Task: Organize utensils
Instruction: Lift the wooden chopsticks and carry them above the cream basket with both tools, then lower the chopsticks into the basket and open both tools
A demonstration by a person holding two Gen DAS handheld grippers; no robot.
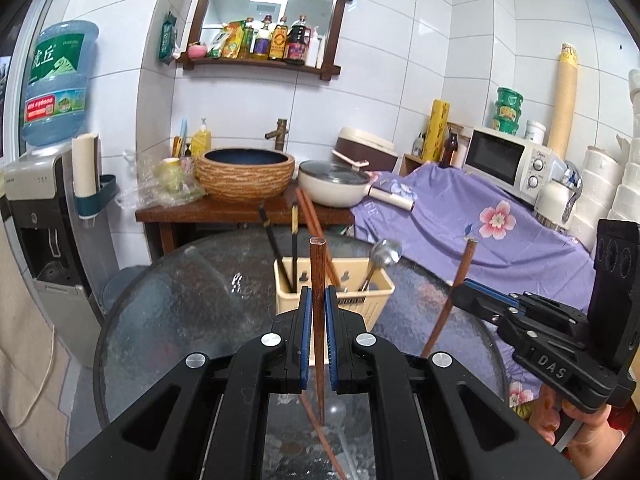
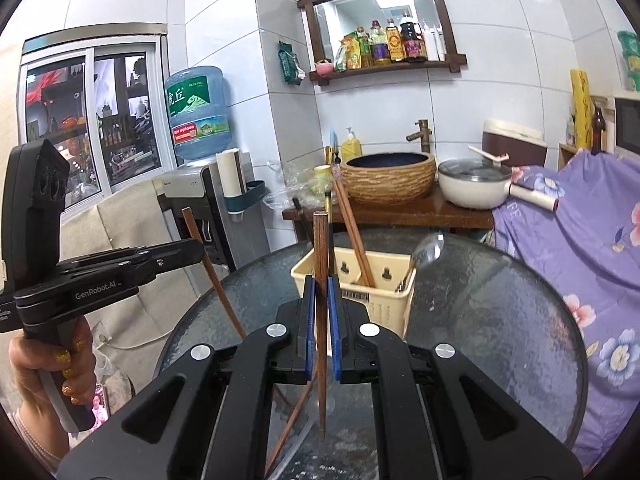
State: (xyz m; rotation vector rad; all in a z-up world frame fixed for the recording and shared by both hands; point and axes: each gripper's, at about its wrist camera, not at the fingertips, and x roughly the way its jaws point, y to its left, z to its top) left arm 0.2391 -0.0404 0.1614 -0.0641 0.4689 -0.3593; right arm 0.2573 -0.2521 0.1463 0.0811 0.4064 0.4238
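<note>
A cream plastic utensil caddy (image 1: 372,304) stands on the round glass table (image 1: 180,312); it also shows in the right wrist view (image 2: 384,308). It holds brown chopsticks (image 1: 316,220), dark chopsticks (image 1: 276,248) and a metal spoon (image 1: 384,254). My left gripper (image 1: 318,296) is shut on one brown wooden chopstick (image 1: 318,276), held upright just in front of the caddy. My right gripper (image 2: 322,284) is shut on another brown chopstick (image 2: 320,256), also upright. In the left wrist view the right gripper (image 1: 460,292) is at the right with its chopstick (image 1: 456,288).
Behind the table, a wooden stand carries a woven basin (image 1: 246,174) and a white pan (image 1: 336,184). A purple flowered cloth (image 1: 480,232) covers a counter with a microwave (image 1: 508,160). A water dispenser (image 1: 44,216) stands at the left.
</note>
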